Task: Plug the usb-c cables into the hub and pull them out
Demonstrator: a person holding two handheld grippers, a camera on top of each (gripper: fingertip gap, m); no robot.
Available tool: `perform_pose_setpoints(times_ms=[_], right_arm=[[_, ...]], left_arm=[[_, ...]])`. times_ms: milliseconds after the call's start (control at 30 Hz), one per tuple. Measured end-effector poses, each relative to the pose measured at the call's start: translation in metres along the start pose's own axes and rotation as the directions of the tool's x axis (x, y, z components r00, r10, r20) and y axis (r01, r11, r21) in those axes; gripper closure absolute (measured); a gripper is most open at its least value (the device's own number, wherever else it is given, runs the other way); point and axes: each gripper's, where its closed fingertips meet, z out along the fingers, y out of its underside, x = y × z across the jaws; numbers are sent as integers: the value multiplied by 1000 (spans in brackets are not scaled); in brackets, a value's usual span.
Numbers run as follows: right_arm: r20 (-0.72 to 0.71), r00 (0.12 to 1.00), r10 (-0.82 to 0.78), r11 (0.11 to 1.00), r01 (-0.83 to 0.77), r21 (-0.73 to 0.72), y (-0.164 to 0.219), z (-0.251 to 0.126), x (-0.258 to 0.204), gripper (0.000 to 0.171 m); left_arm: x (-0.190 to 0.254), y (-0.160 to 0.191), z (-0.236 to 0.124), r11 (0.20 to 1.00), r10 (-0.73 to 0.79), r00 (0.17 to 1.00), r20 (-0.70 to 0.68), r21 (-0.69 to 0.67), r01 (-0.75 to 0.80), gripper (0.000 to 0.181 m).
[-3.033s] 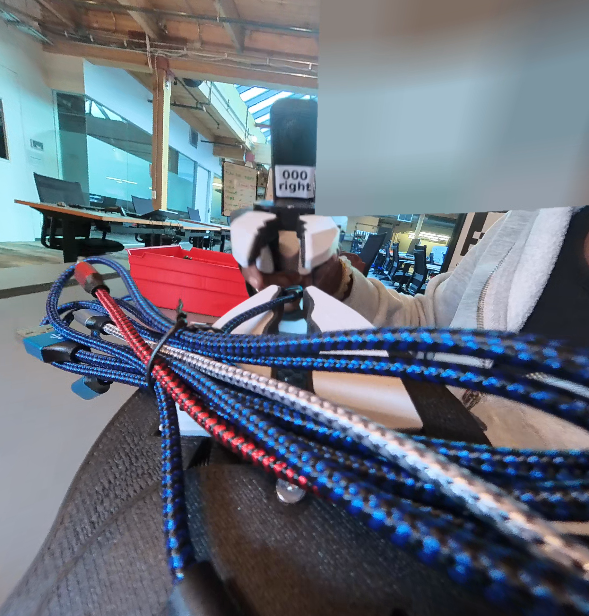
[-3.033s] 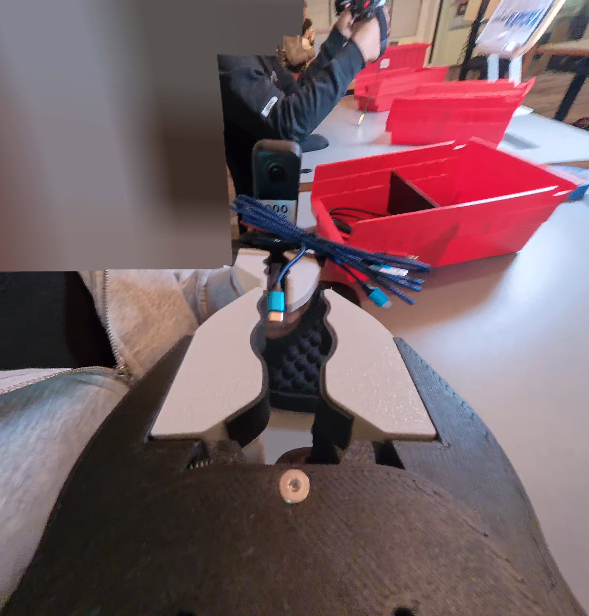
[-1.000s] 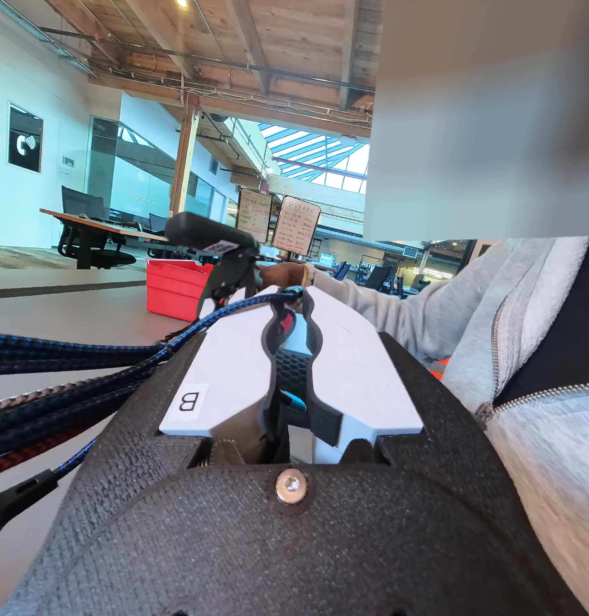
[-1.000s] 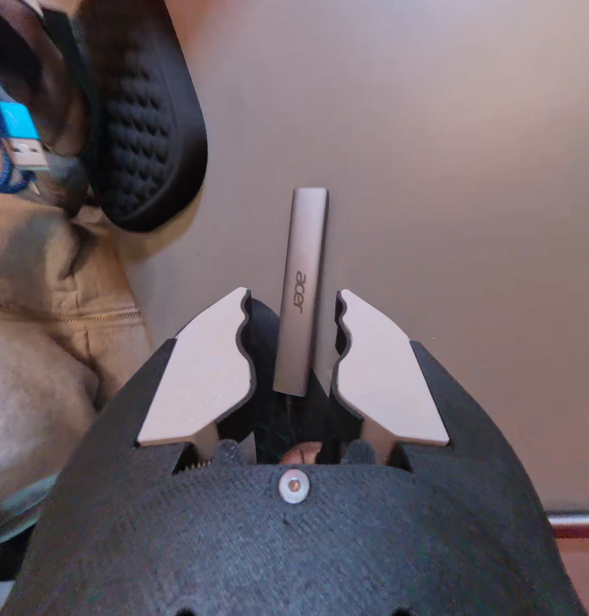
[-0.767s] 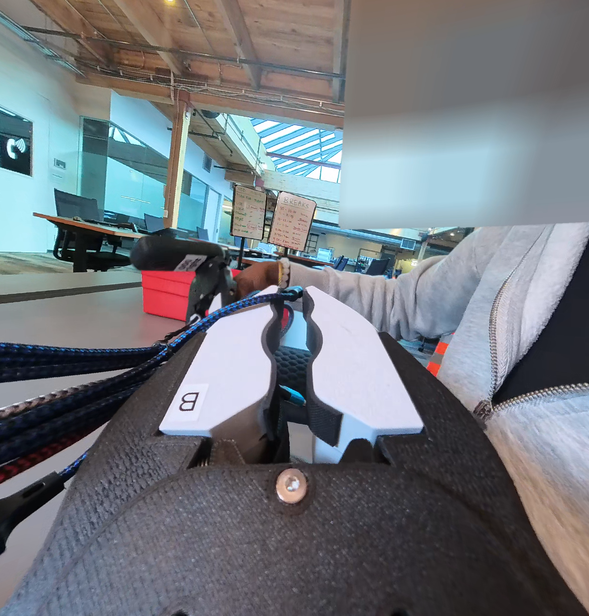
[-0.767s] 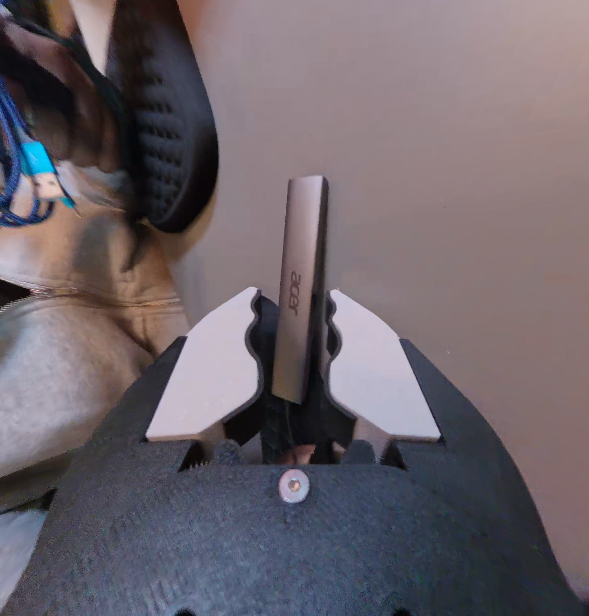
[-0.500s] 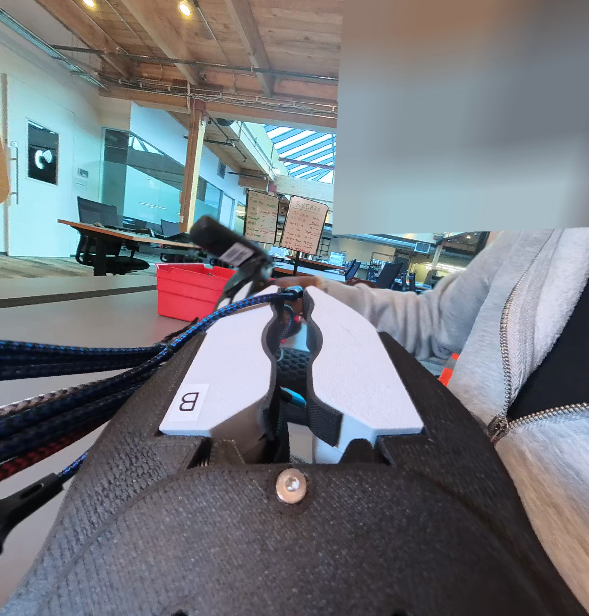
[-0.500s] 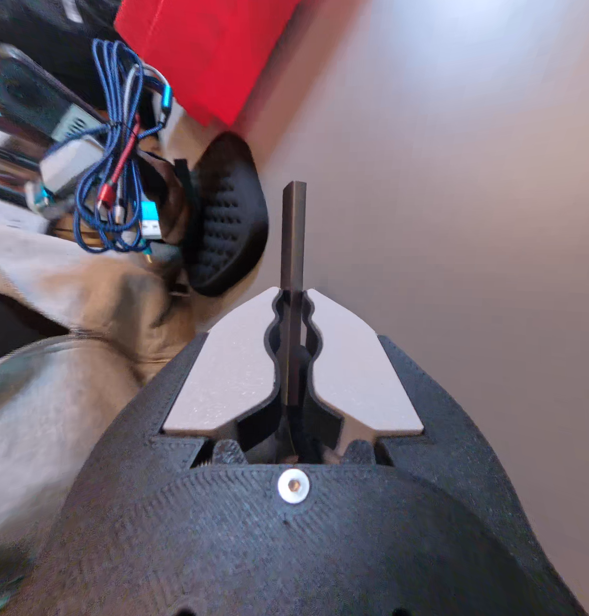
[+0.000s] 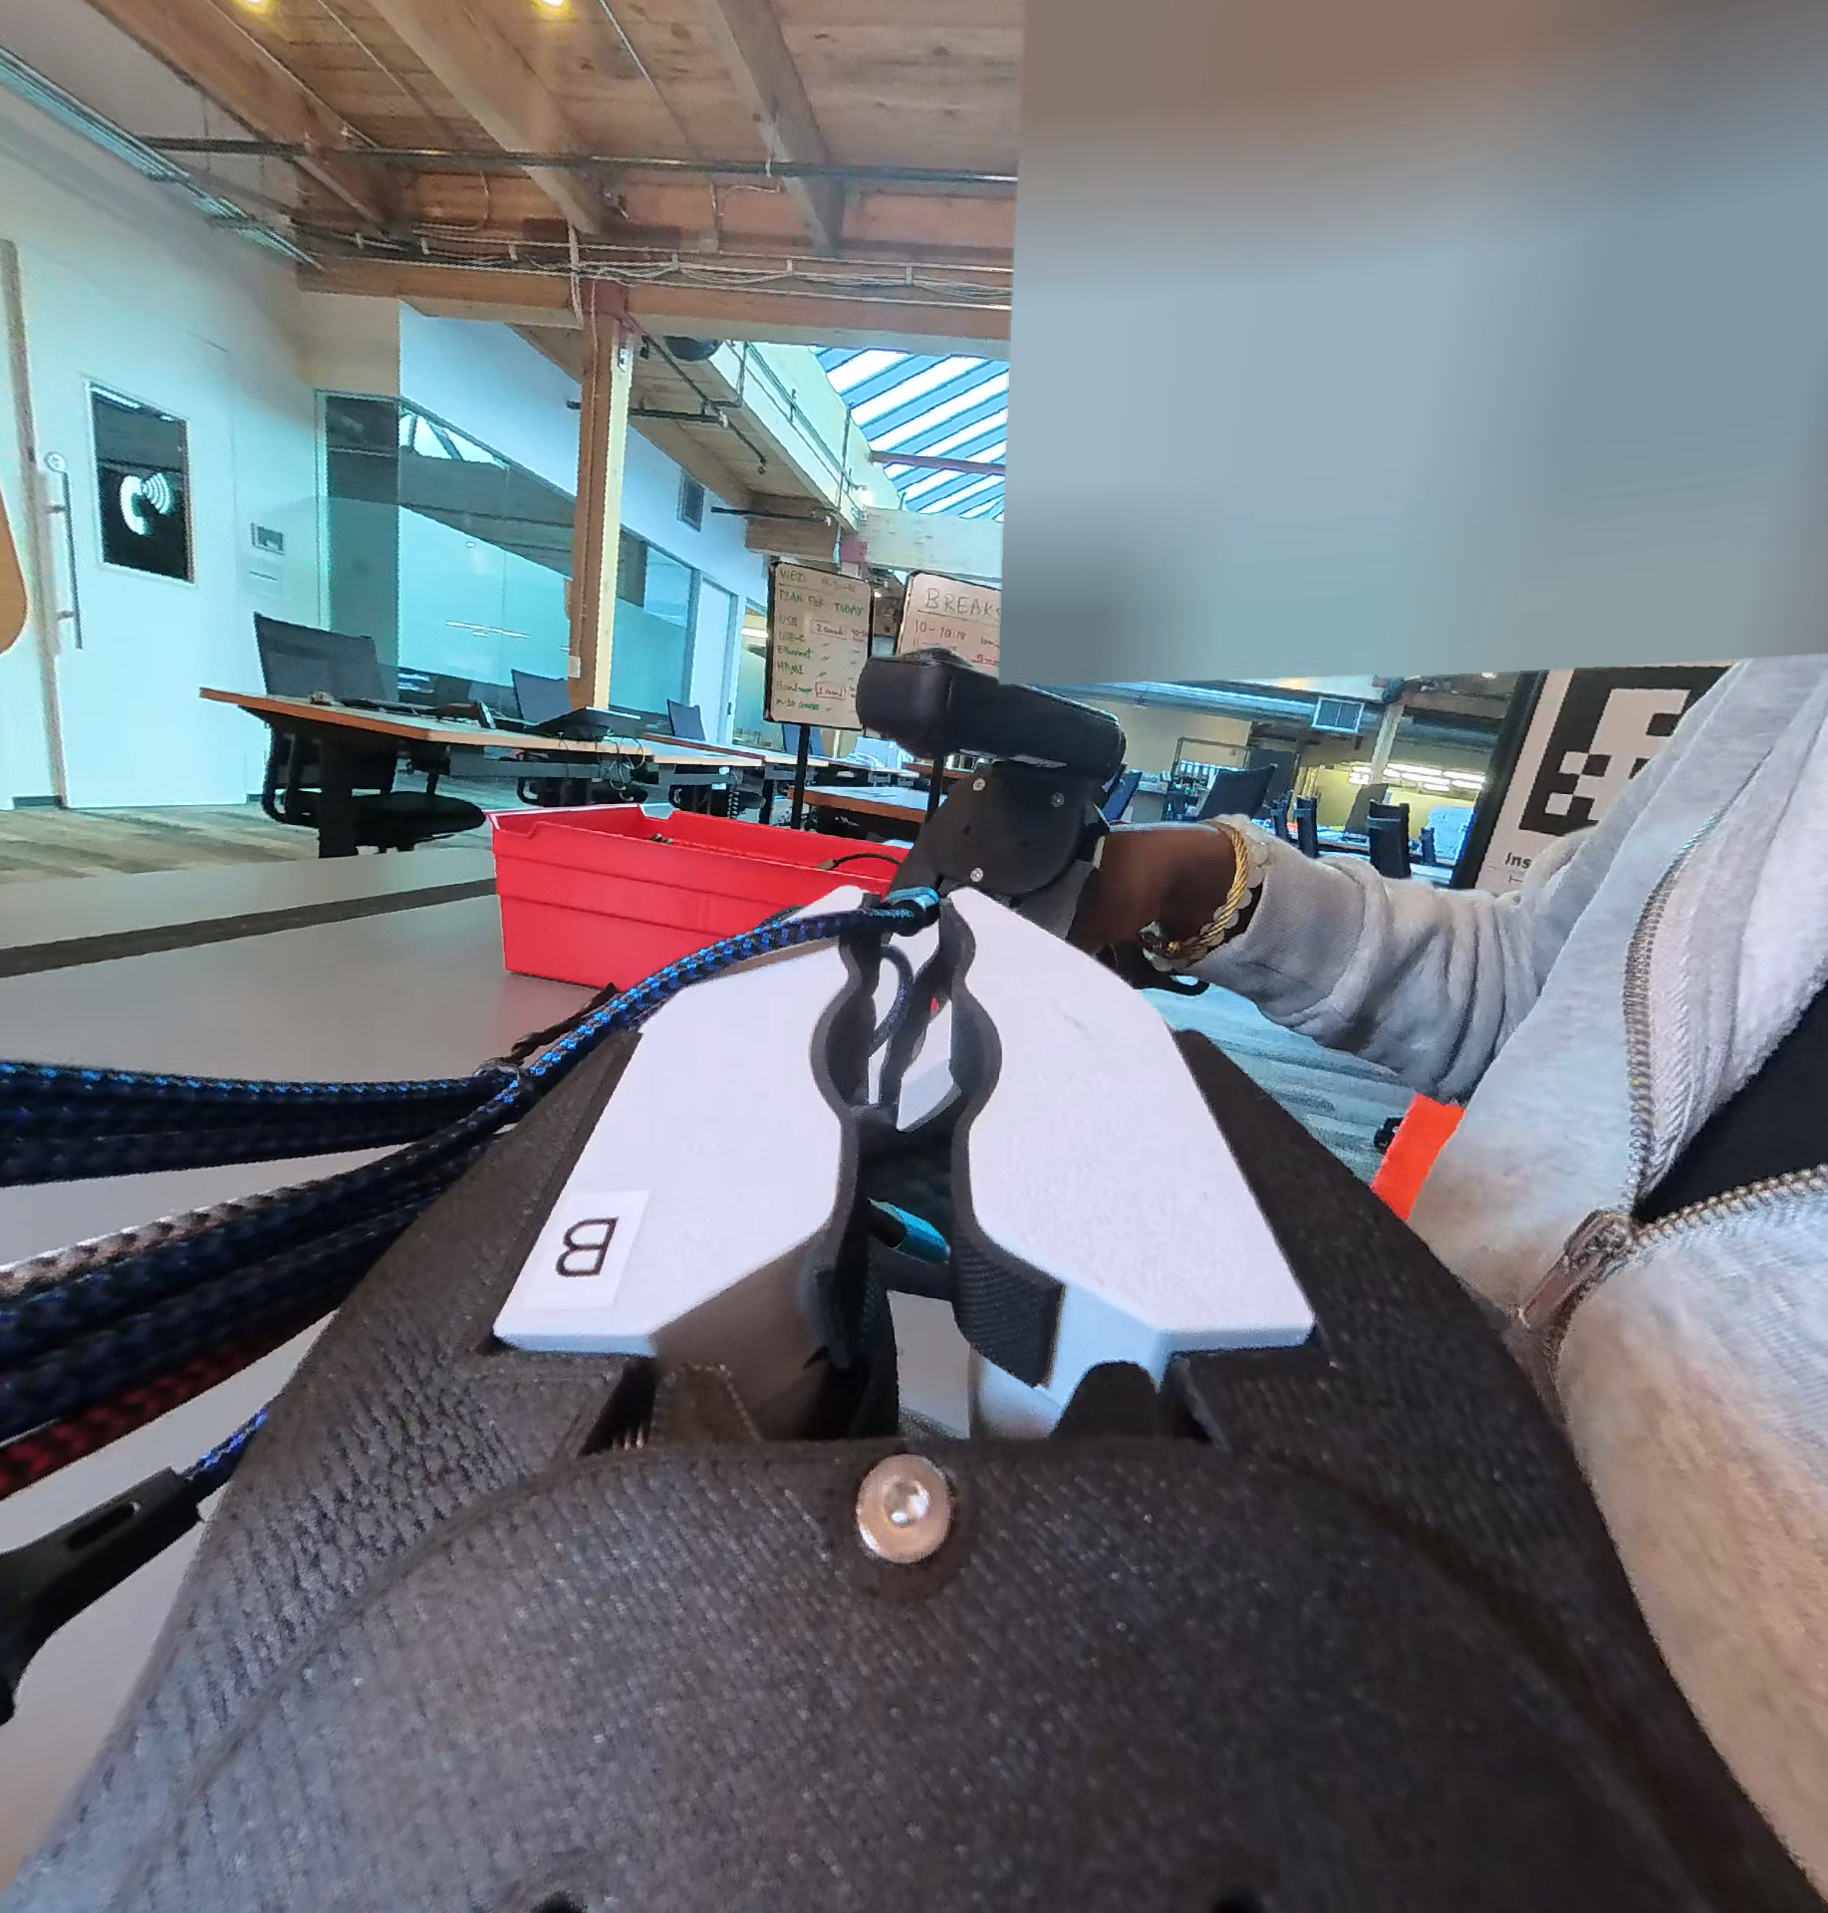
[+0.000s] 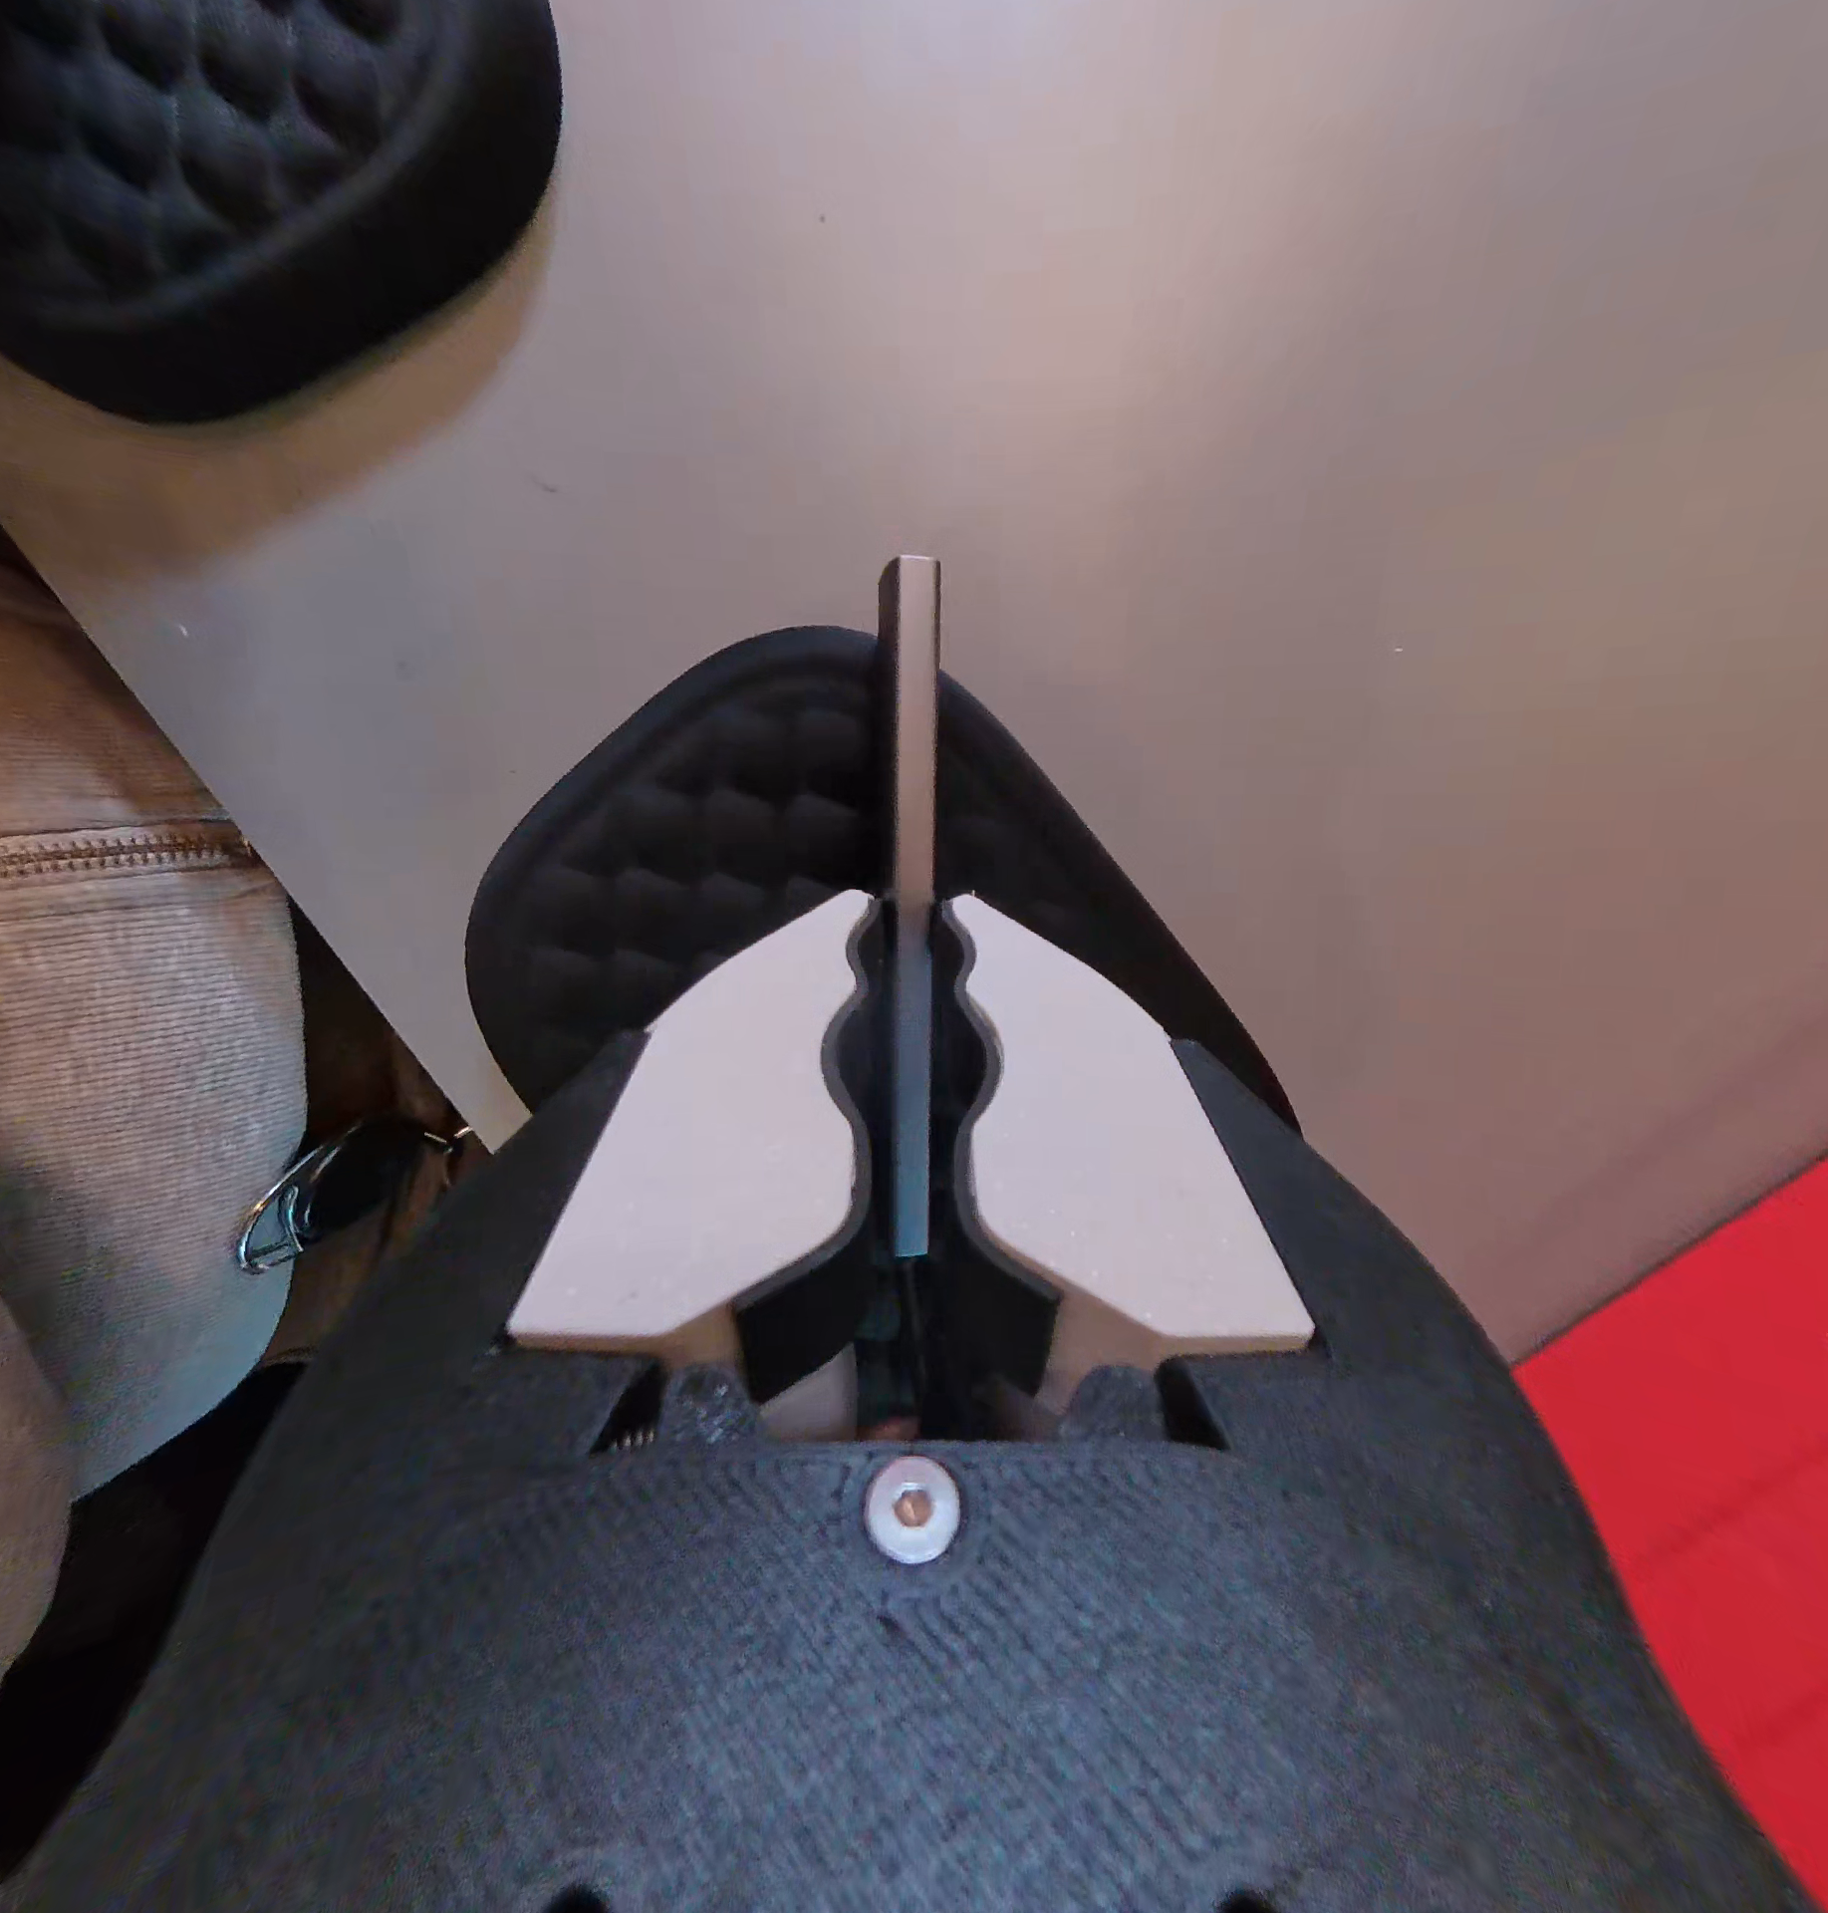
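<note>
Tongs right (image 10: 911,911) clenched on grey hub (image 10: 911,787) — held edge-on over the desk (image 10: 1303,518), black quilted pad (image 10: 702,859) under it. Left tongs (image 9: 915,921) clenched on blue braided cable (image 9: 682,978) near its plug; more braided cables (image 9: 164,1294) trail left. Farther off — red bin (image 9: 640,911) on the desk.

The hub (image 10: 911,725) looks brushed metal, matt grey; the cables (image 9: 268,1097) are braided cloth; the red bin (image 9: 671,911) is smooth, glossy plastic.
</note>
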Motion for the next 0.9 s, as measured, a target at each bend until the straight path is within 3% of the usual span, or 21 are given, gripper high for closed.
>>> perform_pose_setpoints(times_ms=[267, 600, 767, 833, 900], right_arm=[[-10, 995, -102, 987, 100, -125, 2, 4, -4, 162], [24, 997, -78, 991, 81, -109, 3, 15, -5, 162], [52, 998, -24, 1000, 24, 11, -1, 13, -6, 162], [171, 982, 76, 983, -103, 153, -16, 9, -10, 161], [353, 923, 156, 902, -279, 330, -43, -5, -15, 161]], left_arm=[[0, -1, -1, 1000, -7, 1000, -9, 8, 7, 170], [0, 0, -1, 1000, -4, 1000, -5, 4, 4, 170], [-3, -1, -1, 1000, -8, 1000, 17, 13, 8, 170], [-7, -2, -2, 1000, -3, 999, 50, 20, 2, 170], [-13, -5, -3, 999, 3, 995, 101, 38, -7, 170]])
